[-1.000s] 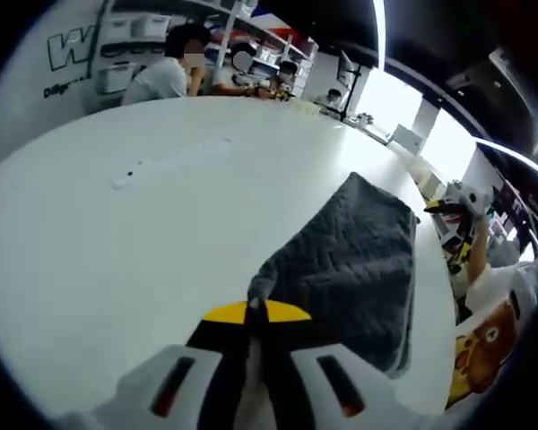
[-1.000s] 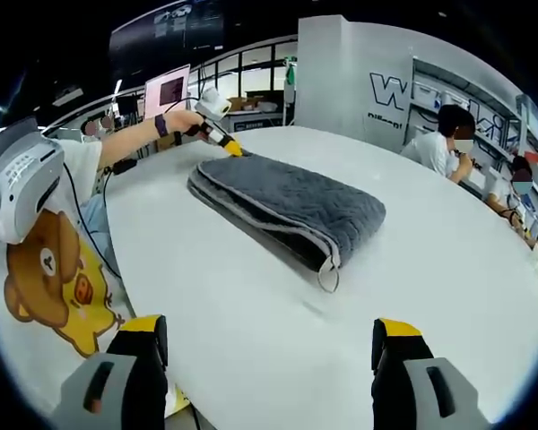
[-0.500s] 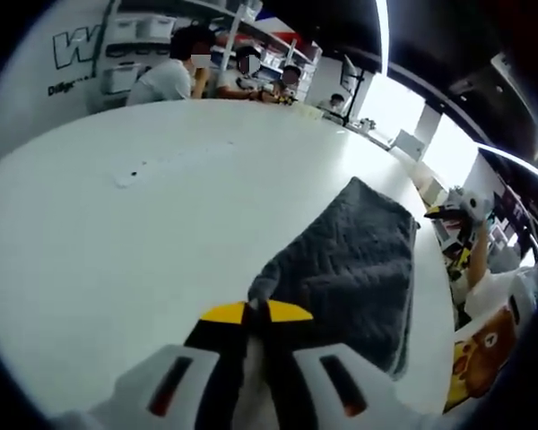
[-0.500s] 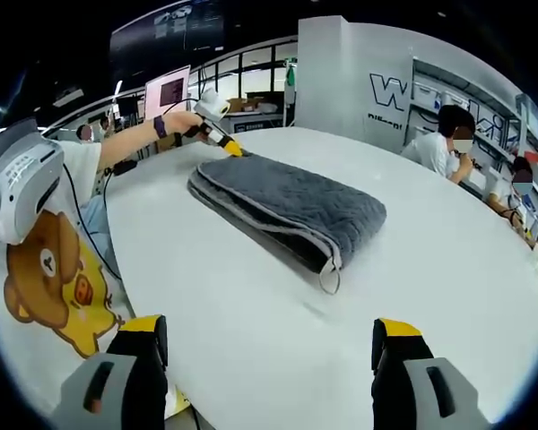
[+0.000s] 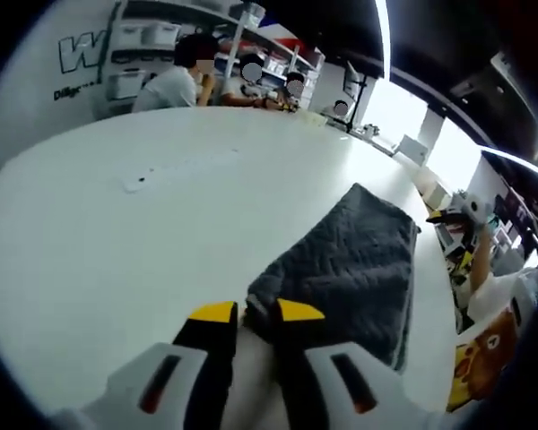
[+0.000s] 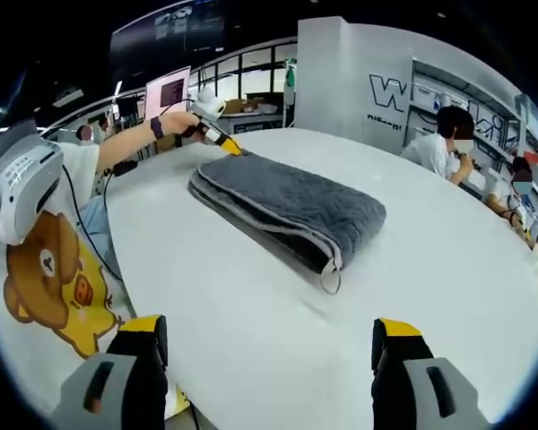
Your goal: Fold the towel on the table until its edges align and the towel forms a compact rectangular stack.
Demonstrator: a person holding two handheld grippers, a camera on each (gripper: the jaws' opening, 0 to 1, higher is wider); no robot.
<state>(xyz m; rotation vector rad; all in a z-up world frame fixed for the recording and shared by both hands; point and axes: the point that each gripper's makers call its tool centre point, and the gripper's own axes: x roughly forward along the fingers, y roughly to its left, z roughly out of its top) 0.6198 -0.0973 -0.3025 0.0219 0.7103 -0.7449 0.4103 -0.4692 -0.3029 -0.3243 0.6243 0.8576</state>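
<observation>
Room: an open workshop with shelving, wall lettering and bright windows; several people sit at the far rim of a large round white table (image 6: 448,269).
Towel: a dark grey quilted towel (image 6: 291,208) lies folded into a long flat stack on the table, nearer the operator's side; in the left gripper view it runs away from the jaws (image 5: 350,269).
Edges: the layers look roughly aligned, with a pale trim along the long side and a small hanging loop (image 6: 328,279) sticking out at the near corner.
Left gripper: the left gripper (image 5: 247,315) sits at the towel's near corner, its yellow-tipped jaws parted a little with the corner between or just ahead of them; I cannot tell whether they pinch it. From the right gripper view it is at the far end of the towel (image 6: 226,143).
Right gripper: the right gripper (image 6: 269,345) hovers well short of the towel, jaws spread wide and holding nothing.
Handling: probably soft, limp and fairly thick, light but likely to sag and slide on the smooth top; best taken by the corners or trimmed edge, both ends together.
Surroundings: a faint mark or small flat object (image 5: 139,181) lies on the table well apart from the towel.
Obstruction: nothing lies between the right gripper and the towel.
</observation>
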